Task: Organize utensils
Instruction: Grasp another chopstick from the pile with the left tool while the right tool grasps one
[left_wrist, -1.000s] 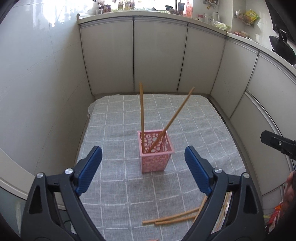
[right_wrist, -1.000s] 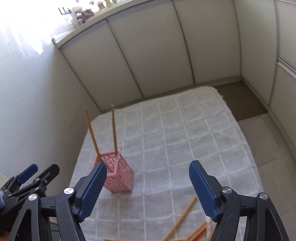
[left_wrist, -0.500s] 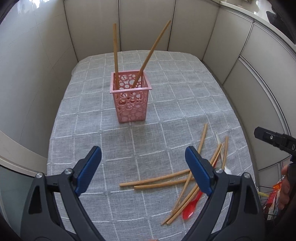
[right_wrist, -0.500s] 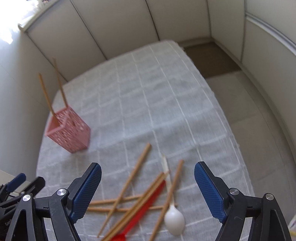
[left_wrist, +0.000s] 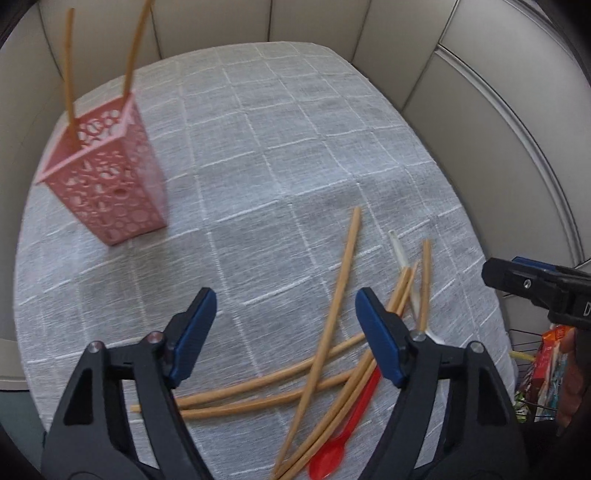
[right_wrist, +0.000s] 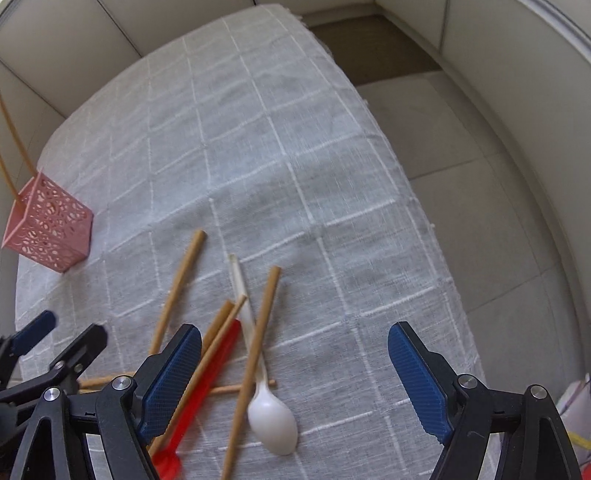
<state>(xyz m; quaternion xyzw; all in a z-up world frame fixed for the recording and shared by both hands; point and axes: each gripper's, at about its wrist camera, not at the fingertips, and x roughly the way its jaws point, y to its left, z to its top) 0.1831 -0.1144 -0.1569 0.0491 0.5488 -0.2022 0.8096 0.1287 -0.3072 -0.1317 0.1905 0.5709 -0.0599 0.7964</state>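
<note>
Grey checked cloth covers the tabletop (left_wrist: 295, 155). At ten o'clock in the left wrist view a pink perforated basket (left_wrist: 107, 184) is seen, with two wooden chopsticks (left_wrist: 70, 74) standing in it. Loose chopsticks (right_wrist: 255, 354), a red spoon (right_wrist: 207, 398) and a white spoon (right_wrist: 271, 424) are scattered at six o'clock. The left tongs (left_wrist: 282, 336) have just been narrowed yet stay spread with nothing pinched; the right tongs (right_wrist: 295, 380) are spread wide over the pile.

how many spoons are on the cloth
2: a red spoon among the loose chopsticks and a white spoon right of it. More could hide behind the grippers.
</note>
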